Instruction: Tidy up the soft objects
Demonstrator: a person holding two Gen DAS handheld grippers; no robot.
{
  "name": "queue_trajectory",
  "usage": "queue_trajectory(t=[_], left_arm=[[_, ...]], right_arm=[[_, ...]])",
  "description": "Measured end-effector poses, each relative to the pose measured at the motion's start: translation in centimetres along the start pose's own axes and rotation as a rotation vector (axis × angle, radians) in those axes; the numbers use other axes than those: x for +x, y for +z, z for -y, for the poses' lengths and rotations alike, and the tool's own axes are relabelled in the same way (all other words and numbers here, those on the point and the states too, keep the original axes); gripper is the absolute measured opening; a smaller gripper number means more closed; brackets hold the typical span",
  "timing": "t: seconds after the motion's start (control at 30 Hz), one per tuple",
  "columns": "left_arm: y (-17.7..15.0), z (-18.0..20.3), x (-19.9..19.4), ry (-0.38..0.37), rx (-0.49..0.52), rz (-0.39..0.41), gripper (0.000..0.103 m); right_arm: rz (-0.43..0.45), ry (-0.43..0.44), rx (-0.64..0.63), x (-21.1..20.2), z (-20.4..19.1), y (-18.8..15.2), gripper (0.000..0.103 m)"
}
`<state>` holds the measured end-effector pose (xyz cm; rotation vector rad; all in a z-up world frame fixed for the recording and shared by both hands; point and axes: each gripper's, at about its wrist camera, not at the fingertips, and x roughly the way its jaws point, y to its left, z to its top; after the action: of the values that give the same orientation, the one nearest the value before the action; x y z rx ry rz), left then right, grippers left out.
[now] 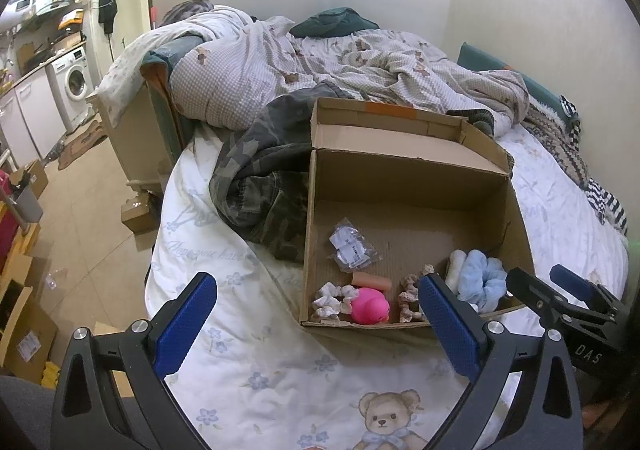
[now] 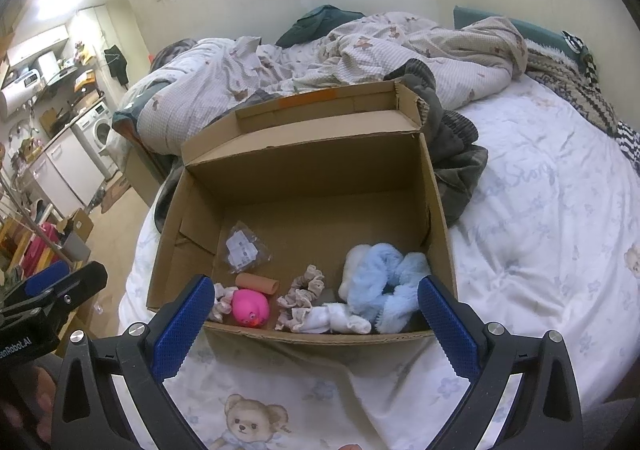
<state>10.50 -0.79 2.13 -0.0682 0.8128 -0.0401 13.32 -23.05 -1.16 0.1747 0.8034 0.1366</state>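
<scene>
While both grippers are held wide open and empty above the near edge of a bed, an open cardboard box point(image 2: 436, 210) is seen resting on the teddy-bear sheet point(image 1: 280, 370) with soft items gathered along its near wall. The left gripper point(image 1: 316, 326) is poised to the left of the box's front corner, its blue pads spread well apart with nothing between them. The right gripper point(image 2: 316, 330) is positioned just short of the box's front wall, jaws likewise fully parted and gripping nothing. Inside the box, a pale blue scrunchie point(image 2: 384, 286) is bunched in the right corner beside a white fluffy piece point(image 2: 354, 262), with a small white sock point(image 2: 340, 320) lying in front. A beige scrunchie point(image 2: 304, 290) is placed near the middle, a pink rubber duck point(image 2: 250, 308) to its left, touching a lighter scrunchie point(image 1: 332, 298). A peach-coloured tube point(image 2: 258, 282) and a clear packet point(image 2: 244, 252) are set behind the duck. A camouflage garment point(image 1: 260, 178) is heaped against the box's left side.
</scene>
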Motion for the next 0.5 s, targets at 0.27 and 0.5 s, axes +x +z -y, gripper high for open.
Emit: queue_trajectory(t=[0.27, 0.5], left_arm=[[-0.13, 0.08, 0.04, -0.001, -0.001, -0.003, 0.101], [-0.31, 0.13, 0.08, -0.005, -0.003, -0.002, 0.101]], right_arm=[[0.000, 0.001, 0.001, 0.00, 0.00, -0.03, 0.103], [0.000, 0.001, 0.000, 0.02, -0.02, -0.02, 0.103]])
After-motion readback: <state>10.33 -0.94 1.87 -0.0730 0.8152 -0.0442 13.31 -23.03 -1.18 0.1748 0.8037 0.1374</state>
